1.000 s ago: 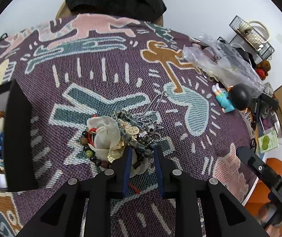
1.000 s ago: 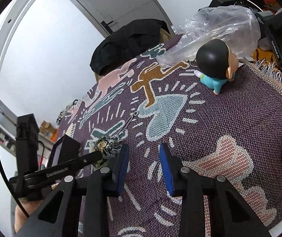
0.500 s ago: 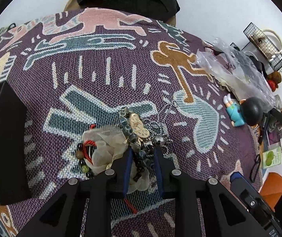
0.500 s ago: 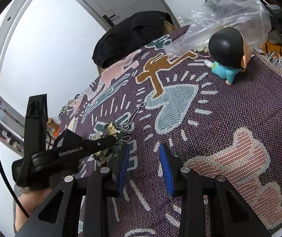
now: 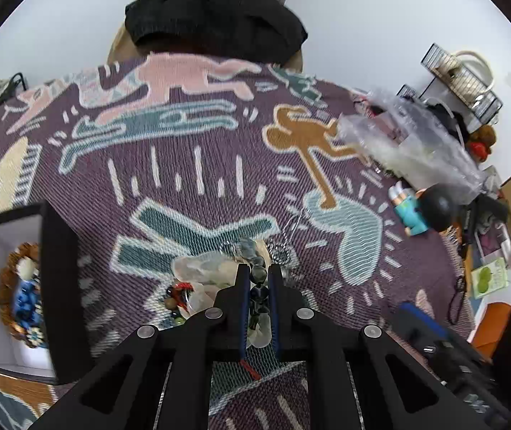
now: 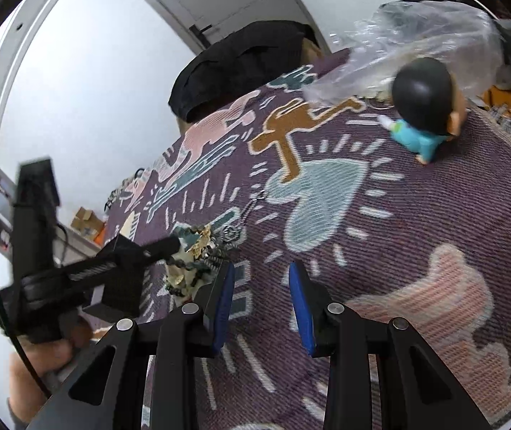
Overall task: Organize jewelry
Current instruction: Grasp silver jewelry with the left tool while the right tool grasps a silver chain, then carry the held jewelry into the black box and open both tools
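Tongs, left (image 5: 255,279): jaws closing, a string of dark grey-green beads (image 5: 258,288) seen between the blue pads, pressed from both sides. Tongs, right (image 6: 262,286): jaws parted, nothing between them, held over bare cloth just right of the jewelry.

Remaining items, largest to smallest:

1. Desk covered by a purple woven cloth (image 5: 184,165) with pink, teal, brown and pale-blue figures.
2. Black garment (image 5: 216,25) draped at the far edge of the desk.
3. Crumpled clear plastic bag (image 5: 409,147), far right of the cloth.
4. Black-walled box (image 5: 60,268) with white lining, at the left edge; brown and blue beaded pieces (image 5: 22,286) lying inside.
5. Toy figure (image 6: 424,107), black head, turquoise clothing, lying beside the plastic bag.
6. Jewelry pile (image 5: 212,272) at the middle of the cloth: a pale gauze pouch, coloured beads, red cord, thin silver chain (image 5: 287,236) trailing toward the pale-blue heart. Pile located right of the box, apart from it, directly under the left tongs.
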A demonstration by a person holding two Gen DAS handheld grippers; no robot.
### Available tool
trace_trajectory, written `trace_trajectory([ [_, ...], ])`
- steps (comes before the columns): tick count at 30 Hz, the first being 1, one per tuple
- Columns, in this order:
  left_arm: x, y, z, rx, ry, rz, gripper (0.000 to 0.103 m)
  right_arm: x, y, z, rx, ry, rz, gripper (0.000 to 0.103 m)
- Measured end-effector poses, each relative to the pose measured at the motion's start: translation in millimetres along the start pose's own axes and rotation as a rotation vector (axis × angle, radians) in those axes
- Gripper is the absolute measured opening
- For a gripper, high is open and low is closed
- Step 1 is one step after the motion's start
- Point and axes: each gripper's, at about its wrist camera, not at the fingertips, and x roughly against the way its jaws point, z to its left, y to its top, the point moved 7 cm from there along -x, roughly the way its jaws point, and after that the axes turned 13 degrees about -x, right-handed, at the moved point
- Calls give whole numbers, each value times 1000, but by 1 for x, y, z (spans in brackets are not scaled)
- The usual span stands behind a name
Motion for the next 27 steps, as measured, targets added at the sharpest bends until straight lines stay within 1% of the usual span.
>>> trace_trajectory([
  [4,15,5,2,-10,-24,-19,10,-14,-1,19,32,5,30,34],
  [10,36,13,1,-27,-46,-64,10,-32,-4,33,28,33,82,35],
  [13,51,19,-2,-44,-64,-98,10,-37,-6,35,7,56,109,40],
  [14,57,22,-3,-52,-63,-113,10,-38,-6,35,-3,68,114,44],
  [15,61,24,-3,-59,-60,-121,10,-37,-7,34,-10,75,112,47],
  [17,70,28,-4,-66,-59,-135,10,-37,-7,34,-10,72,107,47],
  [22,93,36,-8,-85,-67,-175,10,-44,-8,39,2,71,129,47],
  [27,122,44,-12,-106,-70,-225,10,-54,-9,46,14,64,148,50],
])
